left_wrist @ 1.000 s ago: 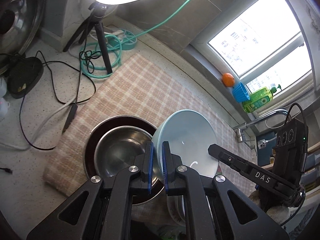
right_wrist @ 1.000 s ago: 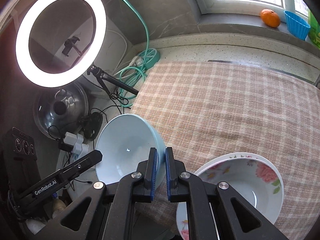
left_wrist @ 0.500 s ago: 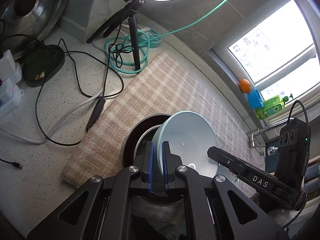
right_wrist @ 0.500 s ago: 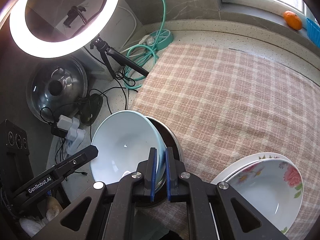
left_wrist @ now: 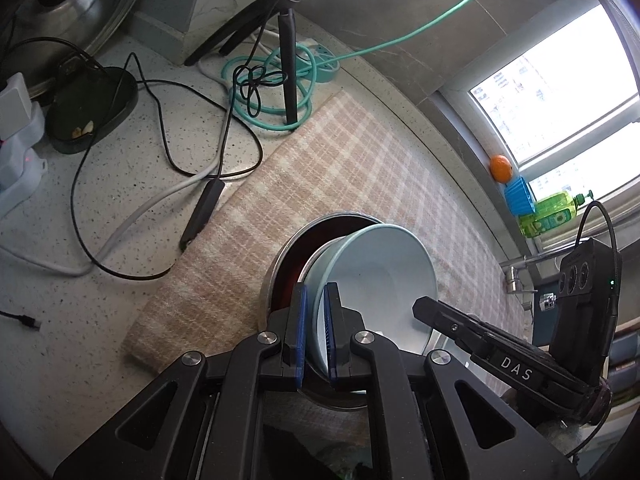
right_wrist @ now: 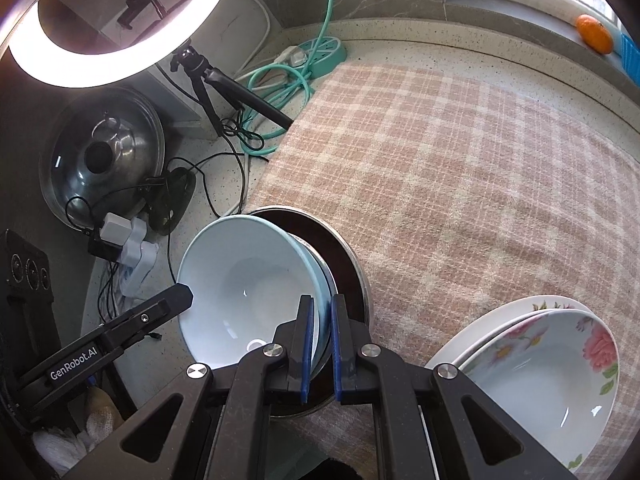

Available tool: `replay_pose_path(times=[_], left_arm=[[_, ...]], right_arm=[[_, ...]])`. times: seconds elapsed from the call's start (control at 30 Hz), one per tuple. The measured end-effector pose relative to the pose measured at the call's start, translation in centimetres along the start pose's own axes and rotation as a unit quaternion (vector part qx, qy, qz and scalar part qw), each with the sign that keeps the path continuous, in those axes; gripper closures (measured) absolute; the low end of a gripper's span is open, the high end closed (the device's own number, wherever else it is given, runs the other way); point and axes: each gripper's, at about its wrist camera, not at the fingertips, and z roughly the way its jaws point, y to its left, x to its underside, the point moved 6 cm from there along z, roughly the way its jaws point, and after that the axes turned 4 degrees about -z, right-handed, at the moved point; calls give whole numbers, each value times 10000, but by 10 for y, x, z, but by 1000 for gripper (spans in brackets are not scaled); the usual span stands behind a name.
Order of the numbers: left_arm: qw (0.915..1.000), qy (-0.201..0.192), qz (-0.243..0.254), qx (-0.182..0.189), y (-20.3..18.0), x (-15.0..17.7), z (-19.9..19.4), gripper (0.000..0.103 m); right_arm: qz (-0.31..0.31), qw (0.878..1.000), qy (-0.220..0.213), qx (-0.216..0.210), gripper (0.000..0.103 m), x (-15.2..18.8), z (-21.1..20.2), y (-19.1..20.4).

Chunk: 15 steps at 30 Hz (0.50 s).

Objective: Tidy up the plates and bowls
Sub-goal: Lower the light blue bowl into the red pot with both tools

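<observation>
A light blue bowl (left_wrist: 380,268) (right_wrist: 248,280) sits in a steel bowl (left_wrist: 310,268) nested in a dark red metal-rimmed dish (left_wrist: 292,252) (right_wrist: 344,256) on the plaid cloth. My left gripper (left_wrist: 314,332) has its jaws around the blue bowl's left rim with a small gap showing. My right gripper (right_wrist: 320,340) straddles the bowl's right rim, jaws also slightly apart. A floral bowl (right_wrist: 548,376) rests on a white plate (right_wrist: 472,336) at the right.
Plaid cloth (right_wrist: 460,168) covers the counter. Cables (left_wrist: 160,152), a ring light tripod (left_wrist: 286,60), a teal power strip (right_wrist: 320,50) and a steel pot lid (right_wrist: 104,156) crowd the left. An orange (right_wrist: 594,34) and a green bottle (left_wrist: 554,216) sit on the windowsill.
Both grippers carried the blue bowl down into the steel bowl in the red dish. The jaws of both have loosened a little on its rim.
</observation>
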Motion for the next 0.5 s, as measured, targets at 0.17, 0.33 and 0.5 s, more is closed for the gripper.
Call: replay_pose_path(times=[0.17,0.33,0.5], left_arm=[[10000,-4,-16,13,1,0,-3,96],[10000,40,21,12,0,2,-1,96],[10000,65,-39,7,3,1,2,96]], right_arm=[[-9,10000,1,-40,95,1,-3,3],[-2,10000,15,-30,95,1,-5,1],[5,10000,16,-29,96,1,-3,1]])
